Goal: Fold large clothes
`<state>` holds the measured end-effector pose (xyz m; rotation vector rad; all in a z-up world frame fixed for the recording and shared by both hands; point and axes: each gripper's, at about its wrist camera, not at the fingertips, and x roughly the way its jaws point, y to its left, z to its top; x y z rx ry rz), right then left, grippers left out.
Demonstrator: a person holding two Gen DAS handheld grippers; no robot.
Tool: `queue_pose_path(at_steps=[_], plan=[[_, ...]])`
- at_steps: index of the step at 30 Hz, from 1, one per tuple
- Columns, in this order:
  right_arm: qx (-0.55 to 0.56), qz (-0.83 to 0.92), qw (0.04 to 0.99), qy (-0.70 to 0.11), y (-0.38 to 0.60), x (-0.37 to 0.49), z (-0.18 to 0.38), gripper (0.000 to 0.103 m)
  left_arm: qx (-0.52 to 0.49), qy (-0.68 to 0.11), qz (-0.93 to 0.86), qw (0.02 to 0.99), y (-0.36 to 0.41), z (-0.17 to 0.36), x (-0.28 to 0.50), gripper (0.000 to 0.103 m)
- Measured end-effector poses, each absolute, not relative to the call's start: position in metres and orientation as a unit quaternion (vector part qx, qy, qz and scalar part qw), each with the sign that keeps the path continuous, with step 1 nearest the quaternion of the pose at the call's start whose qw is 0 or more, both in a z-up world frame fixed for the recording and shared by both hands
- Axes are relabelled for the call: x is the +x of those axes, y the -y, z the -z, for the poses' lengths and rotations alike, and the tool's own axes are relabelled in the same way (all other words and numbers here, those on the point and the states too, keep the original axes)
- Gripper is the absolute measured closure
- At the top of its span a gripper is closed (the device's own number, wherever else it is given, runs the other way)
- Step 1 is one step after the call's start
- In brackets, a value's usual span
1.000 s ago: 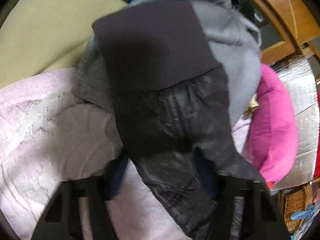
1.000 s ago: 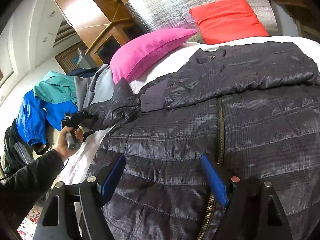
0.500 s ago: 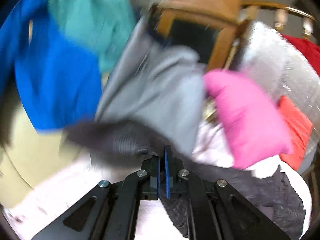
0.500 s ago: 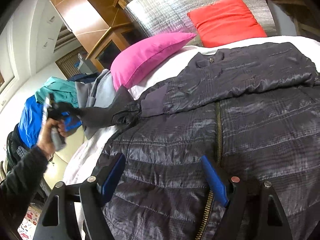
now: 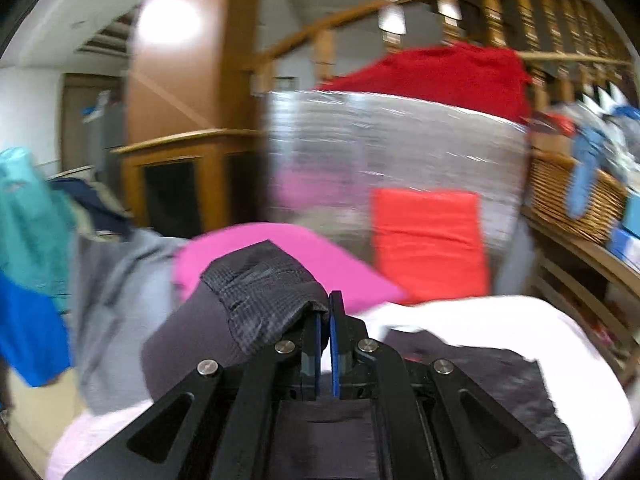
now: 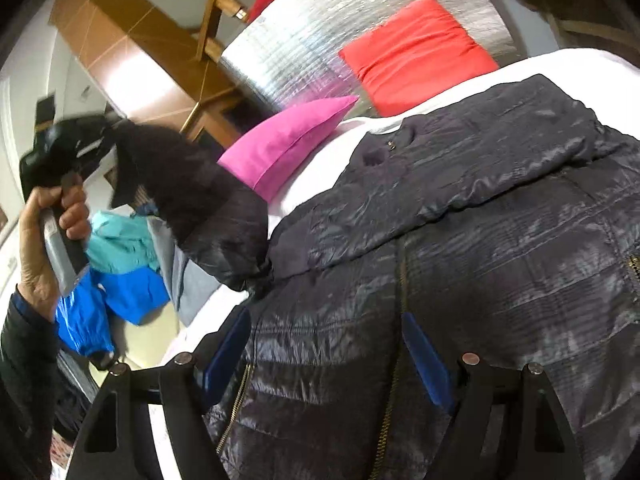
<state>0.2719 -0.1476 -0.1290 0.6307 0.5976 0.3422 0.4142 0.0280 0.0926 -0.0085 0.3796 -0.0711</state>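
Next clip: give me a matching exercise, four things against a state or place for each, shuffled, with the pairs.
Things:
1. left tool
2. right tool
3. jacket sleeve
4. pink pillow

States or places:
A. open above the jacket front
B. lying beside the red cushion
C. shut on the sleeve cuff
D. lifted off the bed

Pairs: 1-C, 2-A, 3-D, 4-B

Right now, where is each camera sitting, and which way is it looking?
Left wrist: rides on the left gripper, which is shut on the jacket sleeve, and faces the silver headboard past the pink pillow and red pillow; only gripper fingers show.
Right wrist: rides on the open right gripper low over the dark jacket, facing up the bed; the person's left hand shows lifting the sleeve.
Shared: sleeve, both pillows, headboard.
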Motion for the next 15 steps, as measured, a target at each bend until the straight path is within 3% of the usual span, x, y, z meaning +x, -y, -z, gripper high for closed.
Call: queue_pose_path(at_steps=[10,15], plan=[[0.427,-0.098,0.864,-0.249,0.215,0.268,0.136,0.022,0.03,-0.348,0.141,0.926,0.123,0.037,0.462,0.096],[0.467,-0.085,0.842,-0.255,0.236,0.273,0.147,0.022,0.045,-0.472,0.161,0.866,0.141,0.104,0.463,0.083]])
